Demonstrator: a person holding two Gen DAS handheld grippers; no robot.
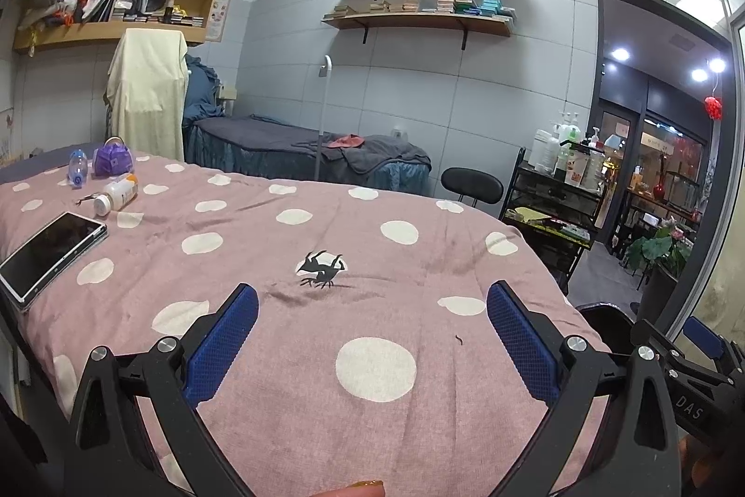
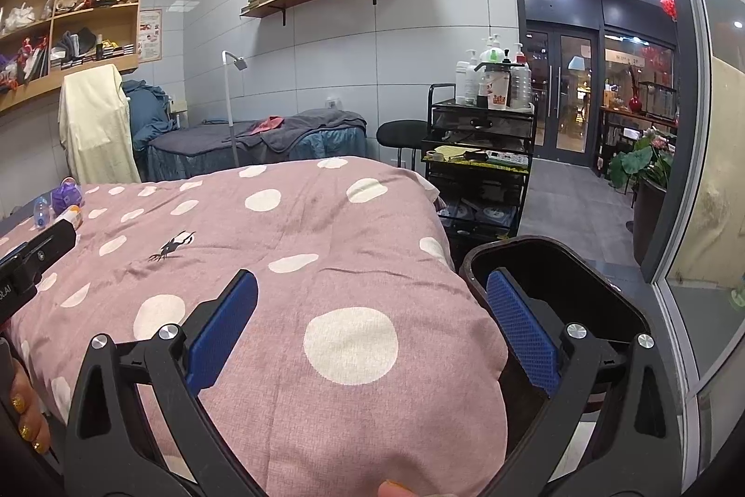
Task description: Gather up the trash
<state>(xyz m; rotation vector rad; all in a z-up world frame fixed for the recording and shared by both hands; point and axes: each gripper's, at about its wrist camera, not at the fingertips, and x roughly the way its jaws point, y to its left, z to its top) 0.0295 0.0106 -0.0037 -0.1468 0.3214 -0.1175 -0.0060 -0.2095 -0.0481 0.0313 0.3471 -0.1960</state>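
1. Trash on the bed [image 1: 326, 404]: a black scrap [image 1: 321, 266] lies crumpled on the pink polka-dot cover, its thin spidery ends splayed outward and its body running roughly crosswise to the line of the left gripper [image 1: 372, 338].

2. Taking that scrap as landmark, the left gripper sits just short of it, jaws spread wide and holding nothing, the scrap almost centred in the gap ahead of them; a straight reach forward looks enough to bracket it.

3. Well apart from the scrap, towards the far left corner of the bed, lie a white pill bottle [image 1: 116, 195] on its side, a small clear bottle [image 1: 77, 168] and a purple bag [image 1: 113, 159]; a phone [image 1: 49, 252] rests nearer the left edge and probably is not trash.

4. A tiny dark fleck [image 1: 458, 339] sits on the cover on the near right side of the scrap, close to the right-hand jaw of the left gripper; what it is cannot be told.

5. In the right wrist view the same scrap [image 2: 170, 248] lies far off to the left of the right gripper [image 2: 372, 338], whose jaws are likewise wide and empty, so the left hand is judged the nearer one.

6. On the opposite side from the scrap, at the right edge of the bed, a dark bin [image 2: 605, 264] stands open just beyond the right gripper, the likely destination.
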